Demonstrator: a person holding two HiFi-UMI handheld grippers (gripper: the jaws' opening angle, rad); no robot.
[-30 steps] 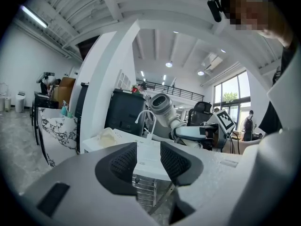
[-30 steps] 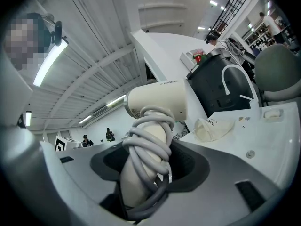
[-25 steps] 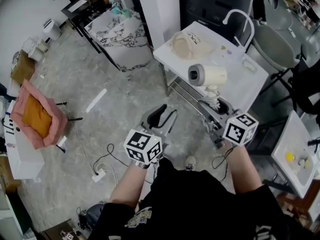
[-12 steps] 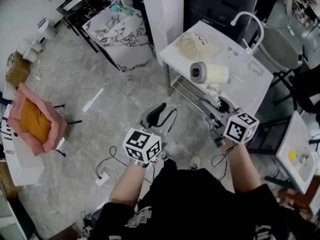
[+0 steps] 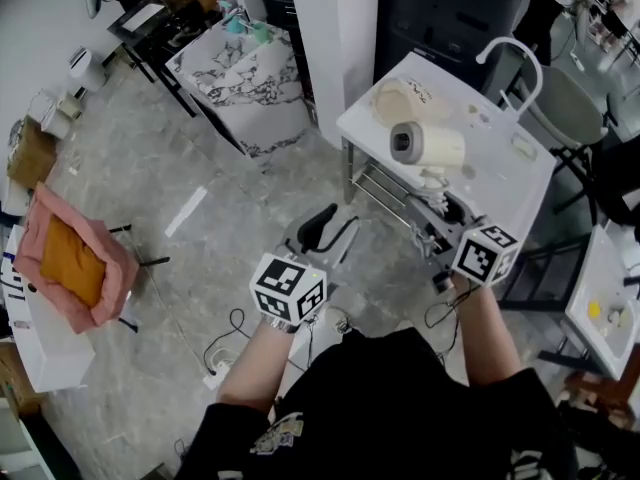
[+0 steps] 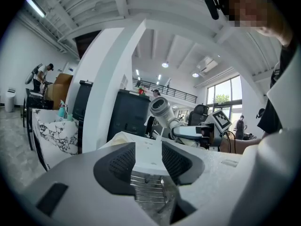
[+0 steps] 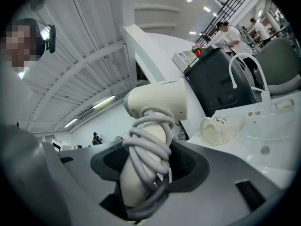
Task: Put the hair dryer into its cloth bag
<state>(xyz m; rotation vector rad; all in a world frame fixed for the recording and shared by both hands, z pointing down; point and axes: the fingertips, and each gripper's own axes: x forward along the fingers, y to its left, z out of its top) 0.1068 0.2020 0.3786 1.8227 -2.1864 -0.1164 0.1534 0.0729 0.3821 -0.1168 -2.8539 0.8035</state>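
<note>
A cream hair dryer [image 5: 428, 146], its cord wound round the handle, stands upright over the white table [image 5: 520, 183]. My right gripper [image 5: 440, 206] is shut on that handle, and the right gripper view shows the hair dryer [image 7: 157, 102] rising out of the jaws. The cream cloth bag [image 5: 408, 98] lies flat at the table's far left corner, just beyond the dryer, and shows as a bag [image 7: 218, 128] with its mouth facing me. My left gripper [image 5: 322, 230] hangs over the floor left of the table, open, nothing between its jaws. In its own view the left gripper [image 6: 148, 159] faces the bag [image 6: 121, 138].
A white curved faucet [image 5: 510, 58] stands at the table's back edge, with a wire rack [image 5: 390, 188] under the tabletop. A white pillar [image 5: 335, 28] and a marble-patterned cabinet [image 5: 245, 78] stand to the left. A pink cushioned chair [image 5: 75, 268] and floor cables [image 5: 225, 353] lie further left.
Both grippers have moved forward toward the table. The hair dryer has come along in the right gripper and now sits closer to the cloth bag.
</note>
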